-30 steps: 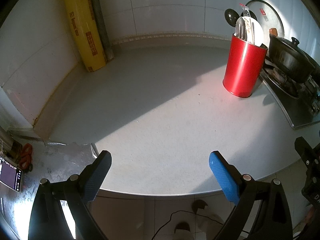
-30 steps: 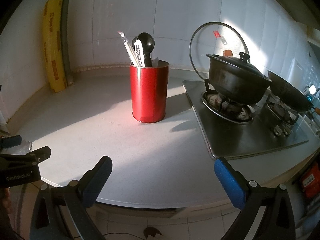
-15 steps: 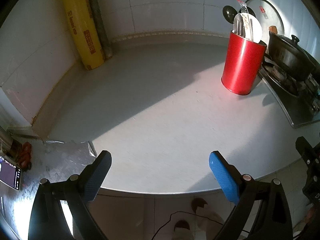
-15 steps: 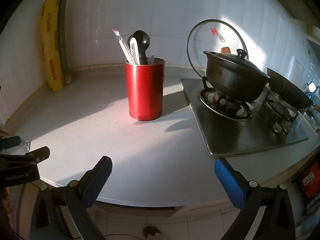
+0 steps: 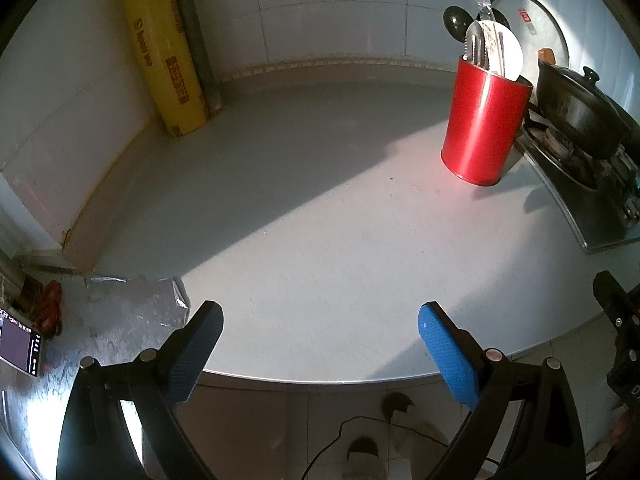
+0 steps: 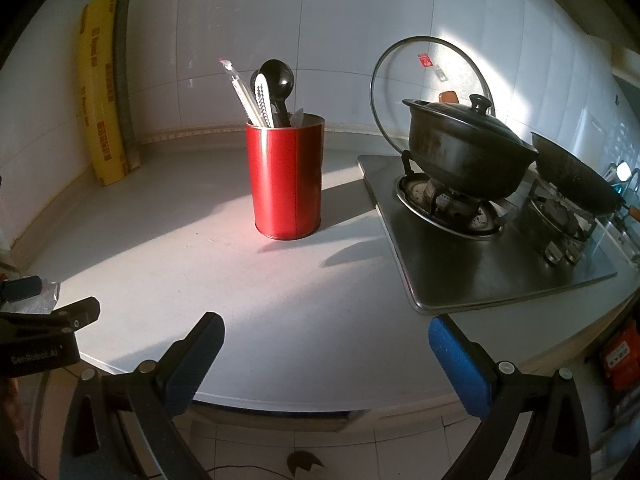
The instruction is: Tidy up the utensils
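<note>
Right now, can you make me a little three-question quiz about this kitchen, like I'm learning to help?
1. True or false: the red can stands upright on the counter.
2. What leans against the wall behind the black pot? A) a glass lid B) a cutting board C) a tray
3. Fill in: both grippers, left and right, have their fingers ____ and hold nothing.

Key:
1. True. It stands upright with the utensils sticking out of its top.
2. A. The glass lid leans there.
3. Open.
</note>
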